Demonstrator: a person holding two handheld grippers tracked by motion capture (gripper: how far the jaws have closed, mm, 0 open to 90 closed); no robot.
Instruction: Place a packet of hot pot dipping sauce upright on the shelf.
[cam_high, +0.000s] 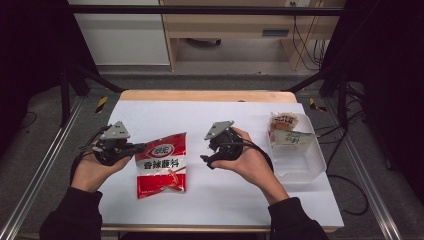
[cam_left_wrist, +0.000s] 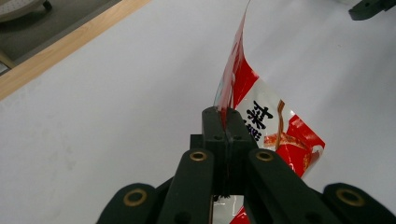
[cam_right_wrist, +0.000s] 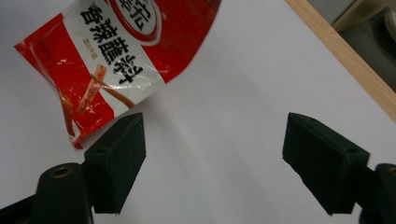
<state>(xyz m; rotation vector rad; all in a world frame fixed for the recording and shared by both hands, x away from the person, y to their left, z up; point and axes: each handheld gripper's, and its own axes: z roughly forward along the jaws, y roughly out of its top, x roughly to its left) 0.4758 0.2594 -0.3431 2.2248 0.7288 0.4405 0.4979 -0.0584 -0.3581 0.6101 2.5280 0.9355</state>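
A red and white seasoning packet (cam_high: 161, 165) with Chinese print hangs above the white table, held by its left edge. My left gripper (cam_high: 142, 147) is shut on that edge; in the left gripper view the jaws are pinched together on the packet (cam_left_wrist: 247, 98), whose thin edge rises away from them. My right gripper (cam_high: 209, 161) floats to the right of the packet, apart from it. In the right gripper view its pads (cam_right_wrist: 119, 161) stand wide with bare table between them, and the packet (cam_right_wrist: 116, 56) lies beyond at the upper left.
A clear plastic tub (cam_high: 298, 155) sits at the table's right, with two more snack packets (cam_high: 285, 127) at its far end. A wooden strip (cam_high: 207, 95) borders the table's (cam_high: 220, 195) far edge. Dark frame rails run along both sides.
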